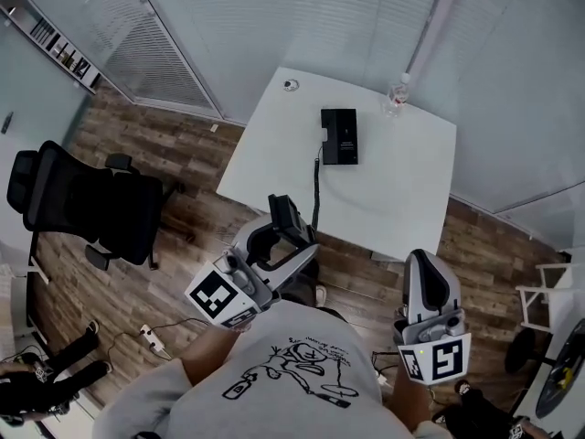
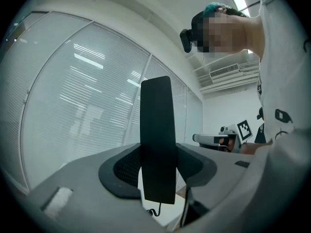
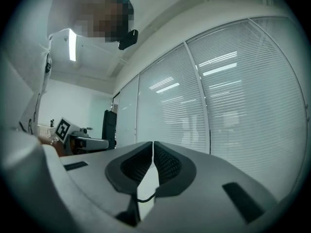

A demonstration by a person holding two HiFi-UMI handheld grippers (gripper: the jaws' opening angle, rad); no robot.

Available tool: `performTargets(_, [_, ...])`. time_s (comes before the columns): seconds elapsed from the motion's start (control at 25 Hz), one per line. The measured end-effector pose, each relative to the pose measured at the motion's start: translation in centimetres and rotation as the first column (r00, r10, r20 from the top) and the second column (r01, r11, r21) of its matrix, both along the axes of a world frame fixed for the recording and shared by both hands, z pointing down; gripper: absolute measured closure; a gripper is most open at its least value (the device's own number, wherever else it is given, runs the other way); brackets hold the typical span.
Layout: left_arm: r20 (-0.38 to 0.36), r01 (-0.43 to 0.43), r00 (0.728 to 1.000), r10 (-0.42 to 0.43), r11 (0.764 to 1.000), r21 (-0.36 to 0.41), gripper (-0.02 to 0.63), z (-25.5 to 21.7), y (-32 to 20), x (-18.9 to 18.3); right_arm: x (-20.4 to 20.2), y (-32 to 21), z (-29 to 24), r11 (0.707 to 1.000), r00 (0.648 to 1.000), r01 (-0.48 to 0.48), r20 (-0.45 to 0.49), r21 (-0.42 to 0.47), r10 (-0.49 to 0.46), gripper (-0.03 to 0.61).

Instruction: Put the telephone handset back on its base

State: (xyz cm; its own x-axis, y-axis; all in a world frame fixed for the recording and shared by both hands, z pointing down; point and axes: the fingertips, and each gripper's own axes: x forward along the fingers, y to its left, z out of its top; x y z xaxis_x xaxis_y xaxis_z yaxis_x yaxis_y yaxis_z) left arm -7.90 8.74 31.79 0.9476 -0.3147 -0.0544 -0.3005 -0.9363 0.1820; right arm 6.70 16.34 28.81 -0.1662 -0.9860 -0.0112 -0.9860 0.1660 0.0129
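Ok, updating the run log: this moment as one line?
left gripper: holds telephone handset | right gripper: shut, empty | telephone base: on table, vacant

No legible text, brand or number is found. 1 black-and-white square marker (image 1: 218, 297) is seen on the cube of the left gripper (image 1: 281, 231), and a second marker (image 1: 437, 361) on the cube of the right gripper (image 1: 422, 262). Both are coded patterns only. Small lettering in the shirt drawing (image 1: 302, 369) cannot be read.
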Motion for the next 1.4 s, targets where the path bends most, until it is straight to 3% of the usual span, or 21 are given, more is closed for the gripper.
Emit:
performTargets(0.52, [0.001,0.036,0.999,-0.036,0.997,-0.073,0.408,2.3,-11.6,1.8,1.5,-13.5,1.2,0.996,0.997,0.073,-0.022,-0.054,-0.074,0.571])
performTargets(0.88, [0.012,0.03,1.0,-0.029,0.994,-0.107,0.408,2.8,-18.0,2.5,1.8,-21.8,0.2,0.994,0.994,0.098,-0.042,-0.044,-0.1,0.571])
performTargets(1.4, [0.036,0.007,0.999,-0.002,0.992,-0.125,0.408,4.0,-22.2,4.4,3.4,-25.5,0.8,0.995,0.996,0.089,-0.025,-0.035,-0.09,0.571])
